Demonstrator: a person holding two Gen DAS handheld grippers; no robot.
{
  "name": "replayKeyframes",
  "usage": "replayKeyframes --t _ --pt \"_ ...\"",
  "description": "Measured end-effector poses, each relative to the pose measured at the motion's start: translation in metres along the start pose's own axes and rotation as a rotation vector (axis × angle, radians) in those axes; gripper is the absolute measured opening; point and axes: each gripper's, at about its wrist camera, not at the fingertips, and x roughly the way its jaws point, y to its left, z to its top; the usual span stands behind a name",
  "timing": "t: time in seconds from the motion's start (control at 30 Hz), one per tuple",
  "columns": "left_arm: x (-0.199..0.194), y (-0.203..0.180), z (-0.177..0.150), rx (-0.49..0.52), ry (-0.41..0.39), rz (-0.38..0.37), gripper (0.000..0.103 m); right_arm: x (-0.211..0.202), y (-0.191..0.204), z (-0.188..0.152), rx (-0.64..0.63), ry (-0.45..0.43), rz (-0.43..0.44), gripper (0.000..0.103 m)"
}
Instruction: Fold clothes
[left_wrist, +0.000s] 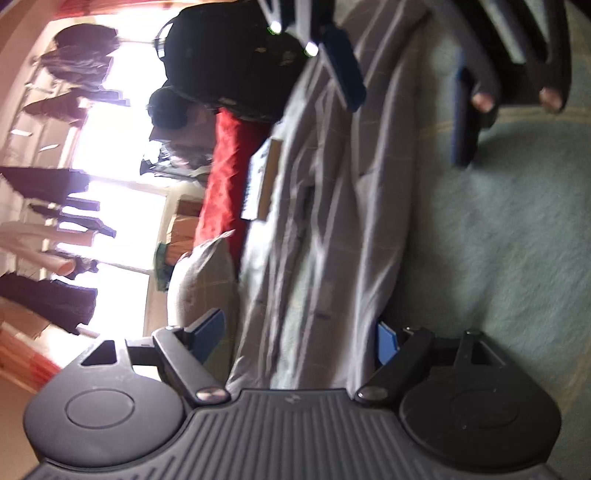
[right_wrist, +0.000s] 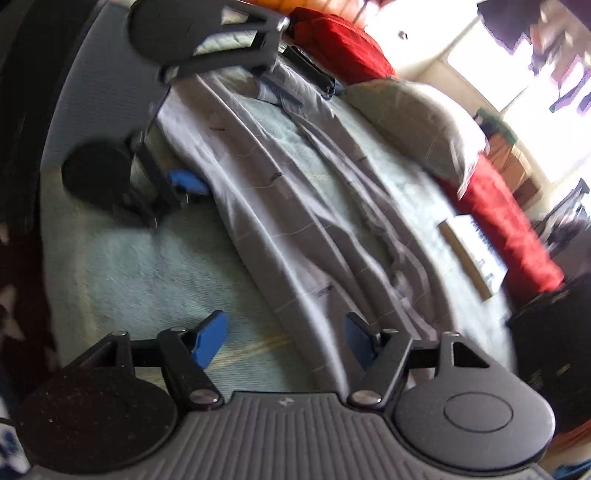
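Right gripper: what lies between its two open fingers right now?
In the right wrist view, the right gripper is open over bare pale green blanket, with the grey shirt's long edge reaching its right finger. Nothing is gripped yet.

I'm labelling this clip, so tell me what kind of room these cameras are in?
Probably a bedroom in a home: a grey shirt lies spread on a pale green bedcover, a grey pillow sits beside it, and clothes hang by a bright window.

A grey shirt (right_wrist: 295, 206) with thin pale checks lies on a pale green blanket (right_wrist: 140, 273) beside red fabric (right_wrist: 509, 221).
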Motion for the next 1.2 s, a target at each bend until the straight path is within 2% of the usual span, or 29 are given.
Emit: replayKeyframes --t 0.1,0.17,0.27,0.37,0.43,0.5,0.63,0.67,0.7,0.73,0.8,0.83,0.87,0.9,0.97,1.03,1.1,1.2 --pt "0.007 0.0 -0.015 0.007 0.043 -0.01 0.073 0.004 0.005 0.001 -0.054 -0.003 -0.035 0.078" --pt "0.01 -0.001 -0.015 -0.009 0.046 -0.051 0.057 0.009 0.01 0.006 -0.074 -0.009 -0.045 0.078" --pt "0.008 -0.009 -0.013 0.013 0.032 -0.054 0.046 0.019 0.028 0.02 -0.16 -0.039 -0.097 0.078" --pt "0.004 -0.008 -0.016 -0.006 0.03 -0.064 0.045 0.031 0.047 0.025 -0.287 -0.074 -0.177 0.078" --pt "0.003 -0.004 -0.022 -0.027 0.036 -0.072 0.045 0.033 0.049 0.021 -0.321 -0.078 -0.2 0.078" --pt "0.001 -0.003 -0.03 -0.032 0.046 -0.064 0.046 0.03 0.041 0.015 -0.304 -0.054 -0.214 0.078" --pt "0.0 0.001 -0.042 -0.067 0.072 -0.068 0.046 0.033 0.021 -0.006 -0.298 0.053 -0.304 0.077" --pt "0.0 0.001 -0.041 -0.065 0.074 -0.067 0.045 0.033 0.019 -0.007 -0.292 0.065 -0.312 0.074" --pt "0.001 -0.001 -0.039 -0.05 0.071 -0.064 0.045 0.032 0.02 -0.006 -0.294 0.063 -0.307 0.063" --pt "0.001 -0.003 -0.037 -0.036 0.069 -0.06 0.042 0.032 0.026 -0.002 -0.314 0.056 -0.3 0.057" --pt "0.001 -0.007 -0.035 -0.018 0.065 -0.072 0.03 0.035 0.045 0.005 -0.388 0.029 -0.276 0.035" --pt "0.0 -0.009 -0.035 -0.022 0.068 -0.089 0.018 0.037 0.055 0.006 -0.426 0.027 -0.27 0.028" --pt "-0.001 -0.011 -0.035 -0.026 0.071 -0.107 0.005 0.04 0.062 0.007 -0.453 0.032 -0.266 0.014" --pt "-0.003 -0.012 -0.035 -0.029 0.072 -0.118 0.001 0.043 0.064 0.005 -0.459 0.04 -0.253 0.006" --pt "-0.007 -0.013 -0.038 -0.036 0.068 -0.13 0.0 0.043 0.064 0.005 -0.45 0.04 -0.236 0.005" --pt "-0.012 -0.007 -0.04 -0.048 0.057 -0.134 0.0 0.036 0.052 0.013 -0.386 0.043 -0.181 0.005" --pt "-0.017 -0.003 -0.043 -0.059 0.049 -0.141 0.0 0.028 0.028 0.027 -0.272 0.041 -0.073 0.005" --pt "-0.027 0.003 -0.051 -0.072 0.043 -0.165 0.0 0.009 0.013 0.038 -0.175 0.026 0.051 0.004"
